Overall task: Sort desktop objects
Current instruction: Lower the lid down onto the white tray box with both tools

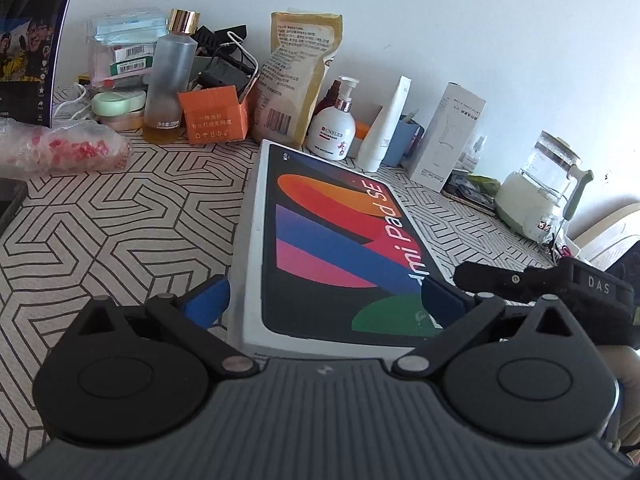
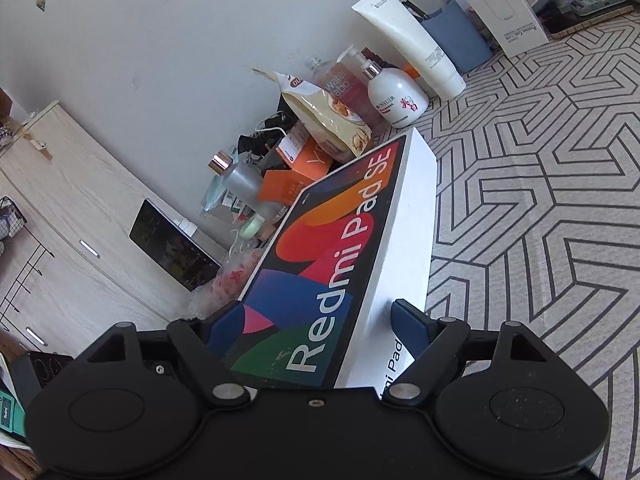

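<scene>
Here both grippers' fingers (image 2: 408, 328) straddle the tablet box (image 2: 340, 248).

Your tablet box (image 1: 320, 240) lies on the worktop (image 1: 120, 232), its near end between both tongs. Behind the tablet box, along the wall, stand a pump bottle (image 1: 332, 128) and a snack bag (image 1: 296, 80). Left of the tablet box sits a small carton (image 1: 214, 116); right of it, a kettle (image 1: 540, 192).

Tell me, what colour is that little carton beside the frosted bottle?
Orange carton, with pale printed text; the left wrist view shows it best.
</scene>
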Available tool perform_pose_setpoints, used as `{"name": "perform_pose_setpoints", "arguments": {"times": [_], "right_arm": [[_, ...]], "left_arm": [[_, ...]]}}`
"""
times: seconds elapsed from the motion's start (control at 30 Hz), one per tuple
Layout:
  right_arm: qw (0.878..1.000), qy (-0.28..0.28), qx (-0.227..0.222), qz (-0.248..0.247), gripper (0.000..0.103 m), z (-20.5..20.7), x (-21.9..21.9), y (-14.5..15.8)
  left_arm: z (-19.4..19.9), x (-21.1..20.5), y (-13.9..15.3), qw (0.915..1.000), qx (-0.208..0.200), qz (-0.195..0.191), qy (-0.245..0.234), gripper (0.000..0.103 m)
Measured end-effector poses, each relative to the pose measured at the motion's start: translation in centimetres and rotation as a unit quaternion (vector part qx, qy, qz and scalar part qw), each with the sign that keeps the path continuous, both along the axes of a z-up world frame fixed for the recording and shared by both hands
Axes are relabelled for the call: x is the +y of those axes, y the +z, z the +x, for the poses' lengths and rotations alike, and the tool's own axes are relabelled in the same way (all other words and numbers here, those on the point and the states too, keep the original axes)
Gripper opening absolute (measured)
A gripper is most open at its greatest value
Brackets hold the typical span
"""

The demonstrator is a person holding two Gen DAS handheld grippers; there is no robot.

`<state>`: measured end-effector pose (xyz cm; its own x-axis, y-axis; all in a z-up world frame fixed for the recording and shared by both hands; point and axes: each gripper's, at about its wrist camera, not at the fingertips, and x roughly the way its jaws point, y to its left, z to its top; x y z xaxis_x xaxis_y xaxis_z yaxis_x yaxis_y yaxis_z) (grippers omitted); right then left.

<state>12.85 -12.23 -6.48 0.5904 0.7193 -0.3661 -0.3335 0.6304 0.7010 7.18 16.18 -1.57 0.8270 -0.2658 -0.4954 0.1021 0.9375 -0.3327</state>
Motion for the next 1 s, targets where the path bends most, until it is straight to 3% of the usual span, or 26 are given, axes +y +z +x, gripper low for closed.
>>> {"name": "perform_pose_setpoints", "arguments": {"times": [0.2, 0.33, 0.5, 0.7, 1.0], "right_arm": [[0.998, 0.014, 0.007, -0.057, 0.085, -0.4, 1.3, -1.2], [0.996, 0.023, -0.013, -0.09, 0.086, -0.5, 1.8, -0.9], [0.98, -0.002, -0.073, -0.186, 0.084, -1.8, 2.3, 1.1], [0.975, -0.002, -0.1, -0.197, 0.081, -2.9, 2.2, 2.6], [0.969, 0.012, -0.12, -0.216, 0.081, -4.3, 2.9, 3.0]], "left_arm": [[-0.3, 1.1, 0.3, 0.9987, -0.005, -0.003, 0.052, 0.103], [-0.6, 1.0, 0.9, 0.9974, -0.016, 0.034, 0.061, 0.103], [-0.8, 0.2, 1.1, 0.994, -0.023, 0.097, 0.046, 0.103], [-0.1, -0.2, 0.4, 0.992, -0.008, 0.119, 0.042, 0.103], [0.3, -0.8, 0.0, 0.9944, 0.006, 0.103, 0.022, 0.103]]}}
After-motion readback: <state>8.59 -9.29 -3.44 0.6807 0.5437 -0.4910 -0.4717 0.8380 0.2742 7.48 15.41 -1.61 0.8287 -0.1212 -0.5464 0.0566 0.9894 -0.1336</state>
